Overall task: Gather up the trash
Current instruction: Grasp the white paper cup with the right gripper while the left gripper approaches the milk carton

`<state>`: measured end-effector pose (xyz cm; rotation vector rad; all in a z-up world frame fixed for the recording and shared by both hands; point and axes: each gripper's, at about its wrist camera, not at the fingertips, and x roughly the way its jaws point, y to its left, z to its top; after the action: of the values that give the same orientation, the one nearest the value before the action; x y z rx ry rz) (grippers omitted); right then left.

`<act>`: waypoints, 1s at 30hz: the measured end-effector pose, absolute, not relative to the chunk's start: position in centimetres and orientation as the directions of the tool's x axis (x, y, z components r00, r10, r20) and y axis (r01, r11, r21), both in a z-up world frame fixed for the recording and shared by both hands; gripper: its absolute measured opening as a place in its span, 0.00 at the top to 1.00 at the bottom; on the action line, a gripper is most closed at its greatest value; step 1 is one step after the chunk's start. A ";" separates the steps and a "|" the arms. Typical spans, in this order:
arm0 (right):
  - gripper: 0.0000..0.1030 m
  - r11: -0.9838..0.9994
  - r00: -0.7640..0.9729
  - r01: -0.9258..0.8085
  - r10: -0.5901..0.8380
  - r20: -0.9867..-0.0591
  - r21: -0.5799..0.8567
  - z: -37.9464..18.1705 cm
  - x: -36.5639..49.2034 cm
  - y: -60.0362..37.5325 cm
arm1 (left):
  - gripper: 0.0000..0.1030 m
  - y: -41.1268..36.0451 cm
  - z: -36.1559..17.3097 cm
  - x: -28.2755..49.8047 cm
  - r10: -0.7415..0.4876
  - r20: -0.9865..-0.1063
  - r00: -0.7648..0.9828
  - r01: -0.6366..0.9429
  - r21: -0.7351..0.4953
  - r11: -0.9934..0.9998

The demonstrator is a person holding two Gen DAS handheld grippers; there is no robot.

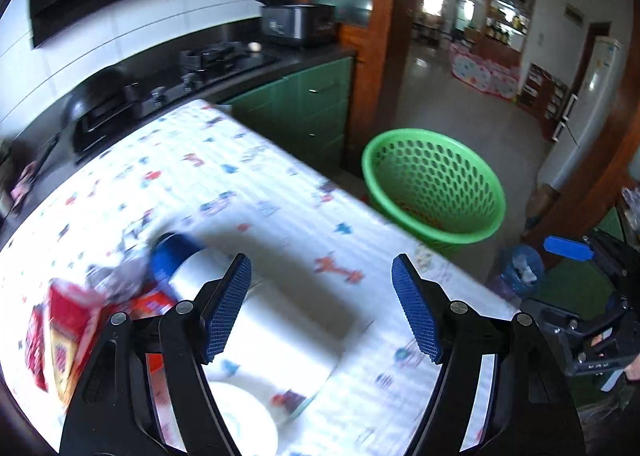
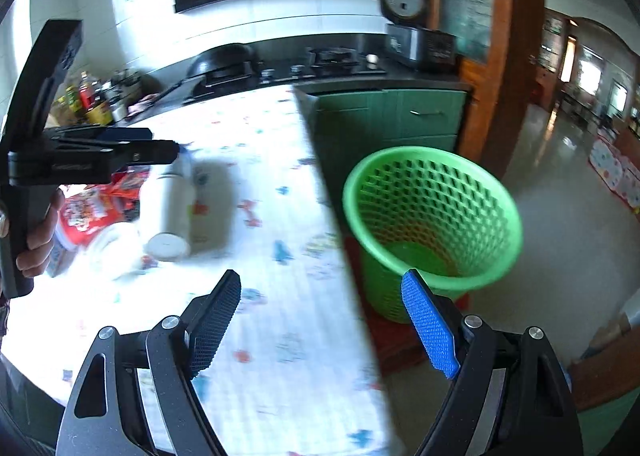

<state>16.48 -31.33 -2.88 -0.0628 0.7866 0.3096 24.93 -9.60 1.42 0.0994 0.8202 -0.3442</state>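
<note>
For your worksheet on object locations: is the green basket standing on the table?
No, the green basket stands on the floor beside the table, below its edge.

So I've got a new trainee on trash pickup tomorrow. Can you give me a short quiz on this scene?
1. True or false: the green basket stands on the table.
2. Which item lies on its side on the table? A) white bottle with blue cap B) glass jar C) metal can
3. Fill in: both the left claw and the right claw are ____ and hold nothing.

Key: 1. False, it stands on the floor beside the table. 2. A. 3. open.
</note>
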 end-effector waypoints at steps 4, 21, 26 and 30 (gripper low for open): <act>0.23 0.930 0.644 -0.363 0.296 -0.705 0.059 -2.4 16.6 -27.4 | 0.28 -4.6 2.0 22.3 -0.203 -0.716 0.667 0.256 -0.036 0.966; 0.26 0.836 0.510 -0.547 0.371 -0.776 0.040 -4.5 20.5 -13.6 | 0.23 13.2 2.3 12.1 0.060 -0.685 0.726 -0.109 -0.028 0.994; 0.28 0.833 0.480 -0.553 0.347 -0.806 0.029 -5.9 22.4 -12.0 | 0.20 16.4 1.1 10.8 0.121 -0.702 0.702 -0.203 -0.034 0.979; 0.28 0.839 0.467 -0.543 0.330 -0.820 0.029 -6.9 23.8 -11.4 | 0.17 17.9 -0.8 10.6 0.123 -0.735 0.667 -0.241 -0.056 0.969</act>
<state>23.80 -11.41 -6.91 -0.2507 0.9433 0.5424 10.56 17.86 -0.80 -0.1533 0.8157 0.2059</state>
